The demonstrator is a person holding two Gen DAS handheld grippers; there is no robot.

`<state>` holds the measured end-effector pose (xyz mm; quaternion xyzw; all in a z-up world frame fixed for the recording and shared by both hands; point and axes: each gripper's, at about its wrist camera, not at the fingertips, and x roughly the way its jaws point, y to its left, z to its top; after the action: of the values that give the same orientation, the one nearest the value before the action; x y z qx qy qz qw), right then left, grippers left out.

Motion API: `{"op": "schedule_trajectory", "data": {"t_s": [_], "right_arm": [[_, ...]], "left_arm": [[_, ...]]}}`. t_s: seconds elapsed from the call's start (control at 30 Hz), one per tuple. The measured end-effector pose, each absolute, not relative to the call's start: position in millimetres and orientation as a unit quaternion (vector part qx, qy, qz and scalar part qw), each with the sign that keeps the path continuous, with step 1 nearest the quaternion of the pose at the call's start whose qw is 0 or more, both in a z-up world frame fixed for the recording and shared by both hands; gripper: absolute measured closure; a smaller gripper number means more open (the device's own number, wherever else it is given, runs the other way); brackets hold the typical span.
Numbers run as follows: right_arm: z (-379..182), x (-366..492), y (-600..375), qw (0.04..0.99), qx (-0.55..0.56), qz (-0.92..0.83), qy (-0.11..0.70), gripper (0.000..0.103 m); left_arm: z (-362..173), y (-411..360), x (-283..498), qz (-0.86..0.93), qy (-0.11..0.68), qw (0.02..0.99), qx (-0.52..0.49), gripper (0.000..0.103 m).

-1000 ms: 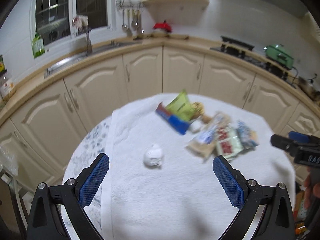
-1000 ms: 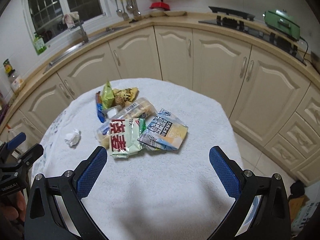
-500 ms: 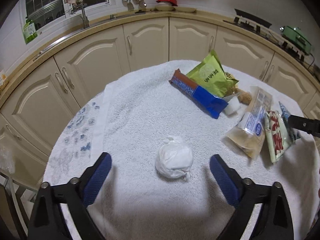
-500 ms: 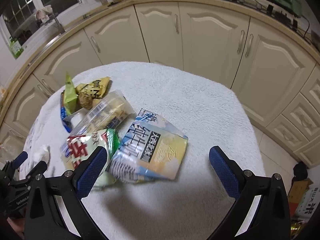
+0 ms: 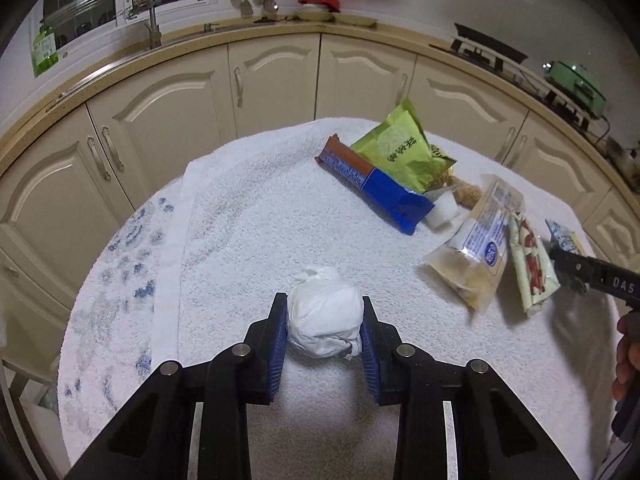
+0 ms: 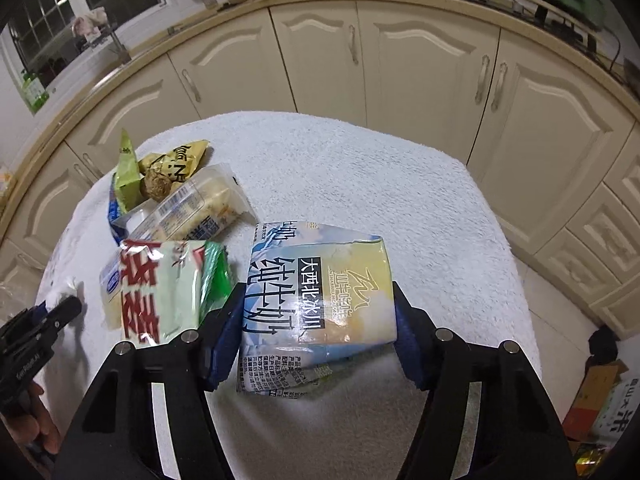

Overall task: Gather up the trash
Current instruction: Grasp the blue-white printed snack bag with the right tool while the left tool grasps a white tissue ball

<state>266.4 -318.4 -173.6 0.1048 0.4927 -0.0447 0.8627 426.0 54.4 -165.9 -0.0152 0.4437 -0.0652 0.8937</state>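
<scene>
On the white towel-covered table [image 5: 248, 216] in a cream-cabinet kitchen, my left gripper [image 5: 324, 328] clamps the crumpled tissue ball [image 5: 324, 326]; my right gripper [image 6: 316, 328] pinches the flattened milk carton [image 6: 320, 300], its length running away from me.

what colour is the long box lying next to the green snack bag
Blue with a brown far end, seen best in the left wrist view: the long box beside the green snack bag.
</scene>
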Motion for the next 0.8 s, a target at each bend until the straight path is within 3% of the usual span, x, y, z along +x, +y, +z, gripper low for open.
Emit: {"op": "schedule_trajectory", "data": {"t_s": [0.47,0.8], "right_arm": [[-115.8,198.8,-315.1,0.895,0.117,0.007,0.431,0.036],[-87.2,142.5,-362.3,0.91,0.141,-0.005,0.389,0.036]], "left_arm": [[-119.3,19.5,372.1,-0.1,0.373,0.922,-0.021,0.074],[-82.7,-87.5,343.1,-0.183,0.34,0.922,0.022,0.074]]}}
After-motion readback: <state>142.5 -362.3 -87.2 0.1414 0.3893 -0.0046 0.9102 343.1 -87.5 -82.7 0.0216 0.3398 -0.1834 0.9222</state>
